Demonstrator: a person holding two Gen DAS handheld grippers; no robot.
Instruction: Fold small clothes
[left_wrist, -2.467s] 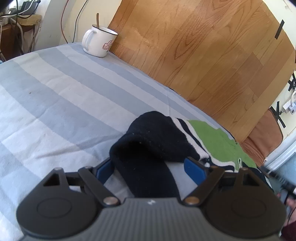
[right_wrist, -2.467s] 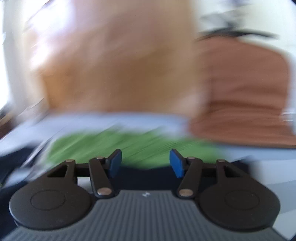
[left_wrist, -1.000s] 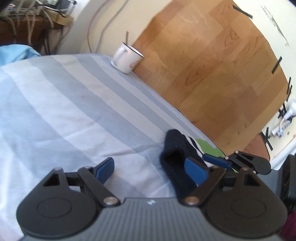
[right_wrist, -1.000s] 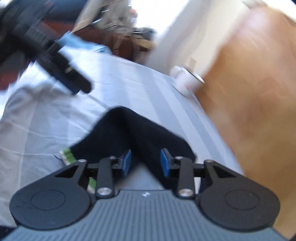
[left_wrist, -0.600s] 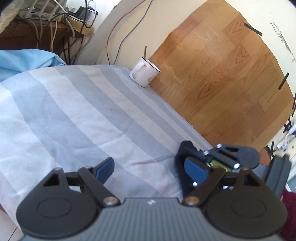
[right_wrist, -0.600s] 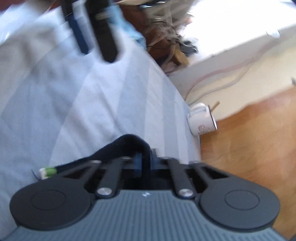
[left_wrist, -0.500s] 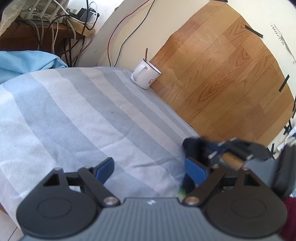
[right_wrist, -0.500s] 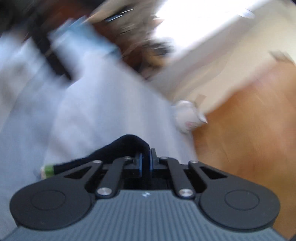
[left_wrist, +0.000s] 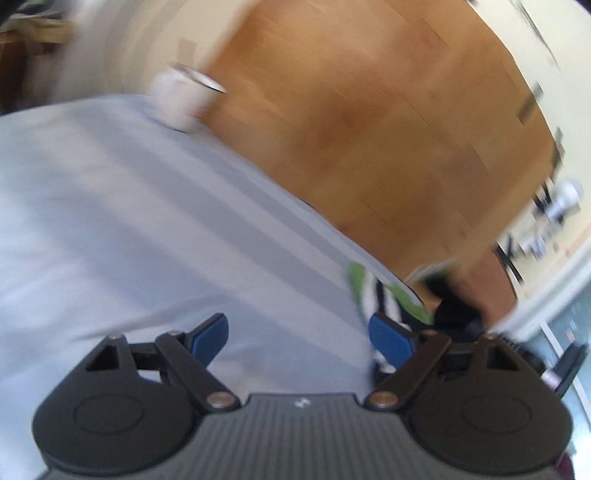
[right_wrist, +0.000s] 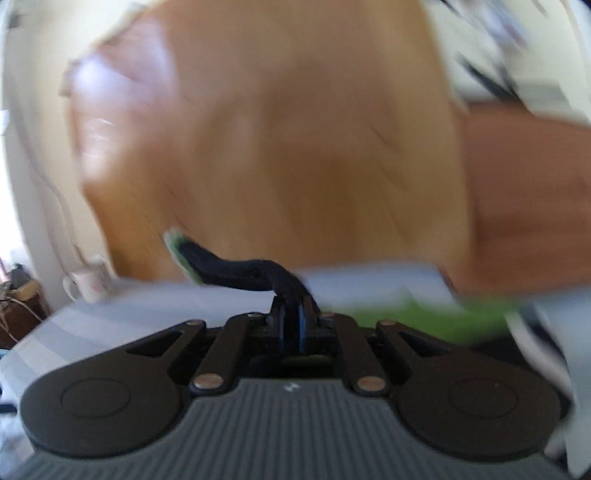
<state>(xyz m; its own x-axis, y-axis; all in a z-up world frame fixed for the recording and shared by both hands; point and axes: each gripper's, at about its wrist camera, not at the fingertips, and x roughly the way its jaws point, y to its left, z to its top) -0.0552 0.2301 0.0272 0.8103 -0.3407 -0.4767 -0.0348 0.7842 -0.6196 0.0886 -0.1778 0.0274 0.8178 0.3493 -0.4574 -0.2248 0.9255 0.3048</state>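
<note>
My right gripper (right_wrist: 291, 314) pinches a dark navy sock (right_wrist: 236, 269). The sock arcs up and to the left, ending in a green tip. The pads still press on the fabric while the jaws begin opening. A green garment (right_wrist: 424, 317) lies blurred on the bed just beyond this gripper. My left gripper (left_wrist: 295, 325) stands open over the blue-grey striped sheet (left_wrist: 129, 221) with nothing between its fingers. A green, white and navy striped garment (left_wrist: 384, 291) lies just past its right finger, at the bed's far edge. Both views are motion-blurred.
A white mug (left_wrist: 184, 99) stands at the bed's far left corner, and the right wrist view shows this mug (right_wrist: 92, 282) too. A wooden floor panel (left_wrist: 369, 129) leans behind the bed. Cables and a socket sit at the far right wall.
My right gripper shut on the navy sock, then rolled and swung away with it lifted. My left gripper stayed open and shifted across the sheet towards the striped garment.
</note>
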